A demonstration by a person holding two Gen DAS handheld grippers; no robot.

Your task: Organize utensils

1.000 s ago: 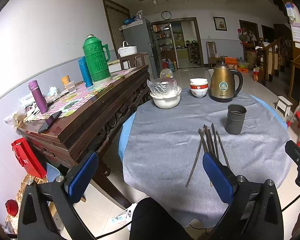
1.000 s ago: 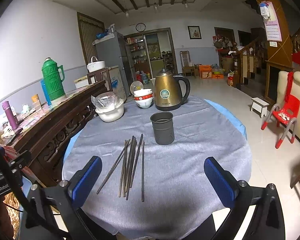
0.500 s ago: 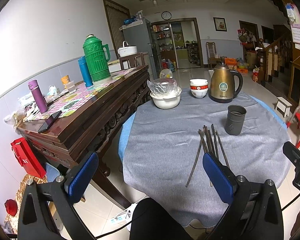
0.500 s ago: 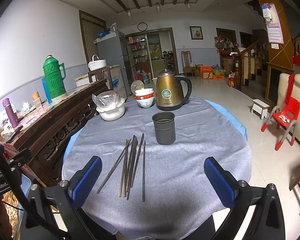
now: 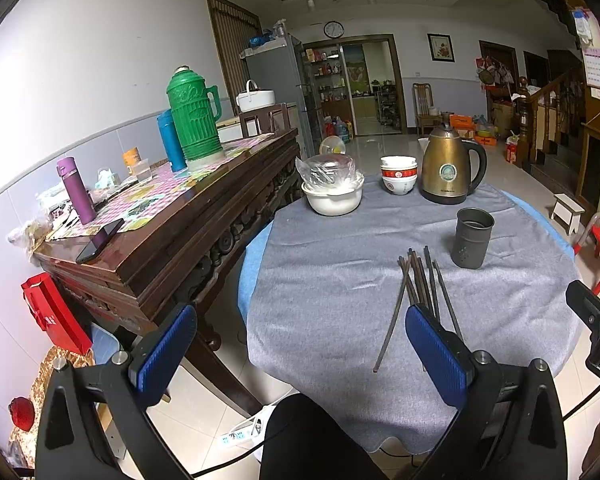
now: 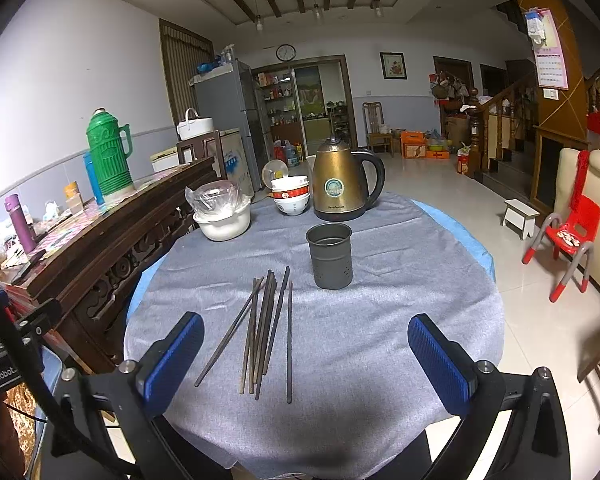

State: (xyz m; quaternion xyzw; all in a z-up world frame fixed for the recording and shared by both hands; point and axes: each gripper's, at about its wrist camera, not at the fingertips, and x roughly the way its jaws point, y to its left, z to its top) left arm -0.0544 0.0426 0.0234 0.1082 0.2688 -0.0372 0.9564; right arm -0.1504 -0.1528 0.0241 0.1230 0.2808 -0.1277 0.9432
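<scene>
Several dark chopsticks (image 6: 262, 330) lie loose in a fan on the grey tablecloth (image 6: 400, 320); they also show in the left wrist view (image 5: 418, 284). A dark grey perforated holder cup (image 6: 330, 255) stands upright just behind them, empty as far as I can see; it also shows in the left wrist view (image 5: 472, 238). My right gripper (image 6: 306, 356) is open and empty, held over the near ends of the chopsticks. My left gripper (image 5: 300, 344) is open and empty at the table's front left edge, left of the chopsticks.
A gold kettle (image 6: 342, 186), stacked bowls (image 6: 291, 196) and a white pot with a plastic bag (image 6: 222, 216) stand at the back of the table. A dark wooden sideboard (image 5: 172, 220) with a green thermos (image 5: 192, 114) runs along the left. A red chair (image 6: 568, 240) is on the right.
The right gripper has edged slightly forward toward the chopsticks. The left gripper has barely moved. Both stay open.
</scene>
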